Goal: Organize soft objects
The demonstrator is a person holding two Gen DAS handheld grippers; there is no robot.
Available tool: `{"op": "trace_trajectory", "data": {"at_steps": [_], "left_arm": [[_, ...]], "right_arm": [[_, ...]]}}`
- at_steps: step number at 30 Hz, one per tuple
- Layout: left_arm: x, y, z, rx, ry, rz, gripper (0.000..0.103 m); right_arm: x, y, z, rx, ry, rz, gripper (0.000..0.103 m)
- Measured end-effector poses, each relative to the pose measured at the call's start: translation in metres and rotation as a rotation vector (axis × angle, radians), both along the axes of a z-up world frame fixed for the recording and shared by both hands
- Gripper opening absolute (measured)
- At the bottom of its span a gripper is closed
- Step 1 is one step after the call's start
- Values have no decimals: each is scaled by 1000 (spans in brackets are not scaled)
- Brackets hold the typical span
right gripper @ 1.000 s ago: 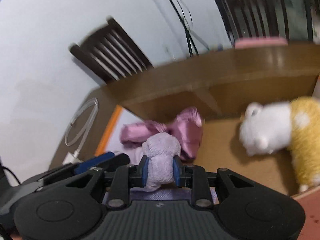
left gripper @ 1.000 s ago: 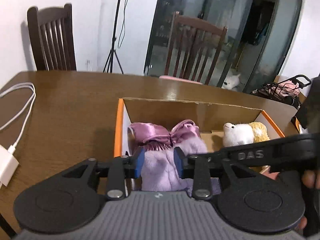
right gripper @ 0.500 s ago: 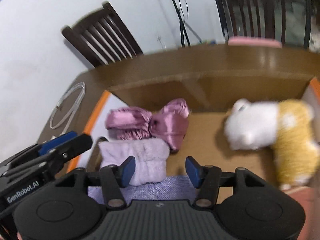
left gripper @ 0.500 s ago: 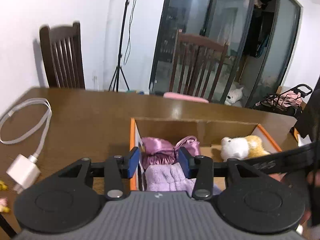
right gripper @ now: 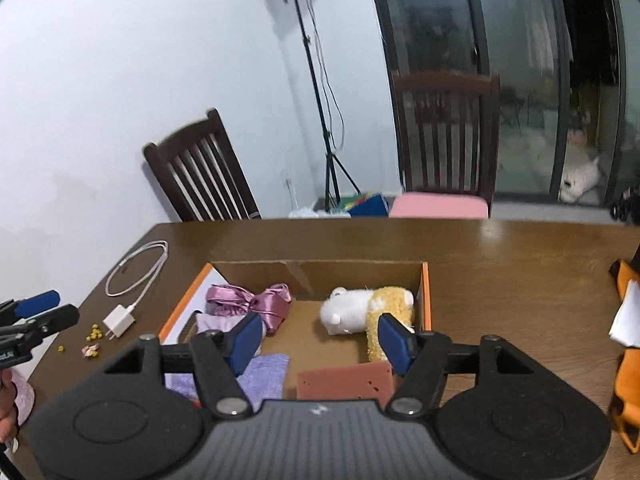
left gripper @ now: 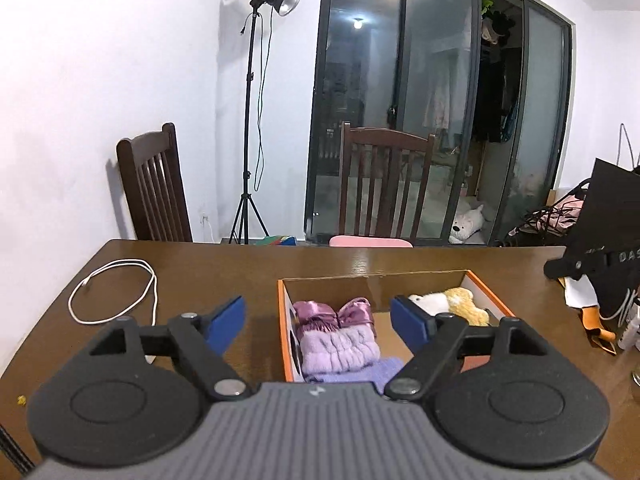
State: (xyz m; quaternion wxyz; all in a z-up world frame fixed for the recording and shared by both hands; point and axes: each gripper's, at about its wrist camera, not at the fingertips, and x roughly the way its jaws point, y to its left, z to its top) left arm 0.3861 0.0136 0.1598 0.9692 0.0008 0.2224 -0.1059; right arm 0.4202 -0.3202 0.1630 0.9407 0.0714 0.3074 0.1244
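Left wrist view: the left gripper (left gripper: 318,320) is spread wide and holds nothing, its blue pads (left gripper: 226,322) hanging above the brown tabletop (left gripper: 224,276). Past it sits an open cardboard box (left gripper: 286,320) with orange edges. Inside, against the left wall, a pink satin bow (left gripper: 332,314) lies at the far end, a fluffy lilac cloth (left gripper: 338,350) just in front of it and touching it, and a flatter purple cloth (left gripper: 356,374) nearest the camera. A white and yellow plush (left gripper: 448,304) lies toward the right wall, partly hidden by the right pad. A white cable (left gripper: 116,292) loops on the tabletop well left of the box. The right gripper (left gripper: 592,262) shows at the right edge, only in part. Two wooden chairs (left gripper: 384,184) and a lamp stand (left gripper: 250,128) are behind the tabletop.

Right wrist view: the right gripper (right gripper: 318,338) is also spread and empty, hovering over the near end of the box (right gripper: 426,296). The plush (right gripper: 360,312) lies on its side by the right wall, white head pointing left, yellow body just beside the right pad. The bow (right gripper: 256,302) is at the far left; the lilac cloth (right gripper: 218,324) is mostly hidden behind the left pad; the purple cloth (right gripper: 264,374) lies below it. A reddish-brown sponge (right gripper: 344,380) sits at the near edge. Outside the box on the left are the cable (right gripper: 136,268), a white charger (right gripper: 118,322), and small yellow bits (right gripper: 94,334). The left gripper's tip (right gripper: 36,314) enters from the left edge.
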Motion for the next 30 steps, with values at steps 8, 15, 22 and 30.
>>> {"op": "trace_trajectory", "data": {"at_steps": [8, 15, 22, 30], "left_arm": [[-89, -5, -42, -31, -46, 52, 93], [-168, 1, -105, -121, -6, -2, 102], [-187, -6, -144, -76, 88, -40, 102], [-135, -42, -139, -124, 49, -114, 90]], "right_arm": [[-88, 14, -25, -56, -227, 61, 85], [-162, 23, -103, -18, -255, 93, 87], [-213, 23, -169, -19, -122, 99, 87], [-196, 31, -163, -39, -187, 72, 84]]}}
